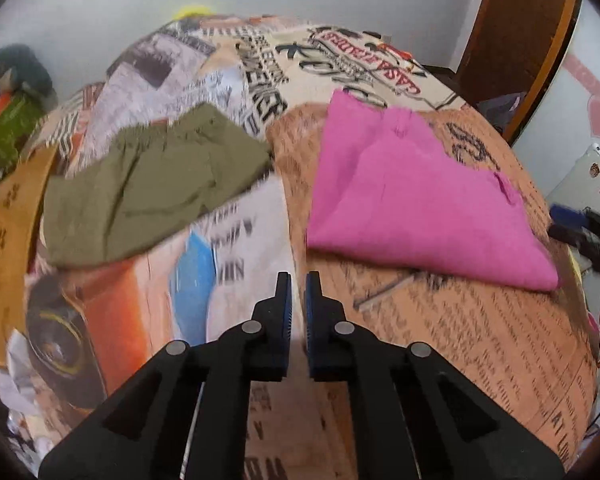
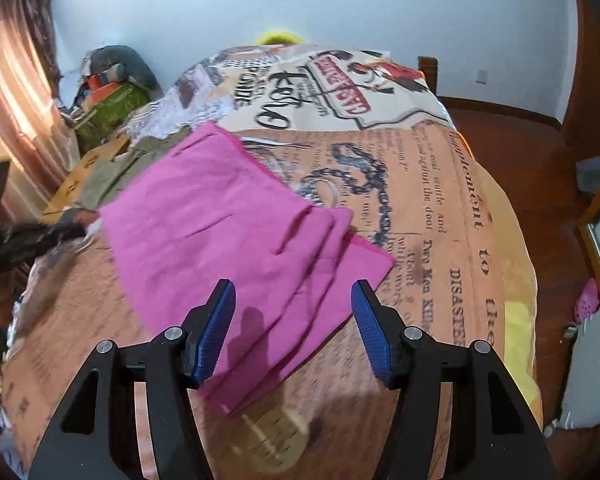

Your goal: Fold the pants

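Pink pants [image 2: 236,240] sit folded mid-frame on the bedspread [image 2: 440,200]. Left gripper [image 1: 298,284] is pinched together, empty; right gripper [image 2: 293,292] is apart, hovering over the near corner [image 2: 228,396]. Risk — jaws snag that loose layered edge and peel the fold open.

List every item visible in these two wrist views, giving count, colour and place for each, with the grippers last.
pink pants: one, pink, folded flat on the bed's right part.
olive shorts: one, olive green, lying left of the pink pants.
bedspread: one, orange and cream newspaper print, covering the bed.
cardboard box: one, brown, at the bed's left edge.
clutter pile: one, green, orange and grey, far left against the wall.
left gripper: one, black with blue pads, shut, empty.
right gripper: one, black with blue pads, open above the pink pants.
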